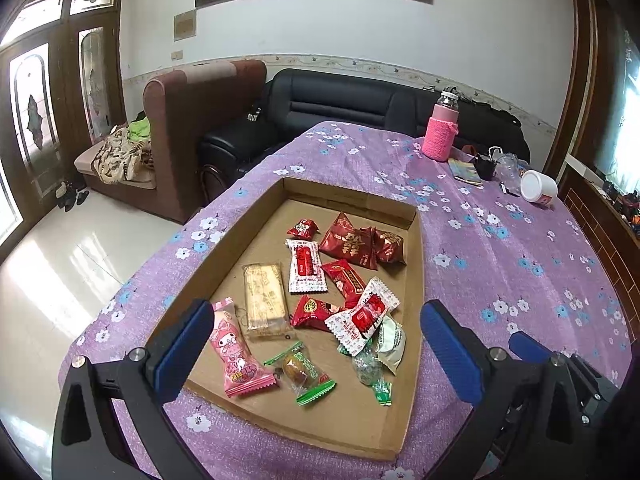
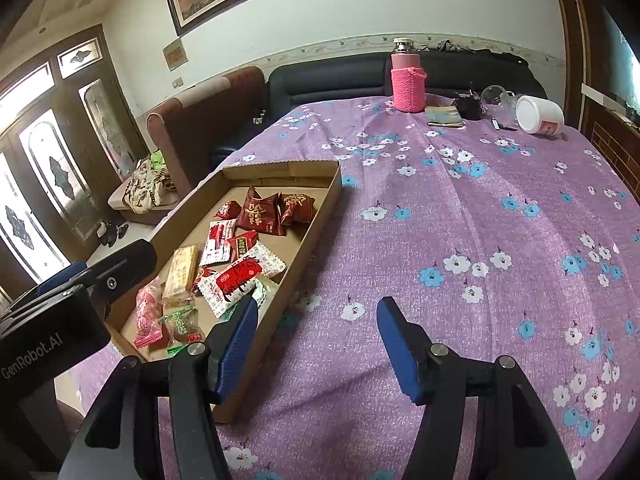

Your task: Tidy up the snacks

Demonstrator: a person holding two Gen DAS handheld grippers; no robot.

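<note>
The tabletop's cloth [image 2: 460,208] is lilac purple, strewn with white and sky-blue blossoms. On it lies a plain brown cardboard tray [image 1: 414,264] of wrapped snacks: a pink packet printed with a cartoon rabbit [image 1: 236,354], a pale tan biscuit bar in clear wrap [image 1: 264,300], dark red pouches with gold lettering [image 1: 352,242], white sachets with red labels [image 1: 304,266] and a green-edged clear sweet wrapper [image 1: 304,372]. A bottle in a bright pink knitted sleeve [image 2: 408,84] stands far back. The fingers [image 2: 236,344] carry blue pads on black frames.

Matt cardboard tray [image 1: 416,280], glossy wrappers [image 1: 306,266]
</note>
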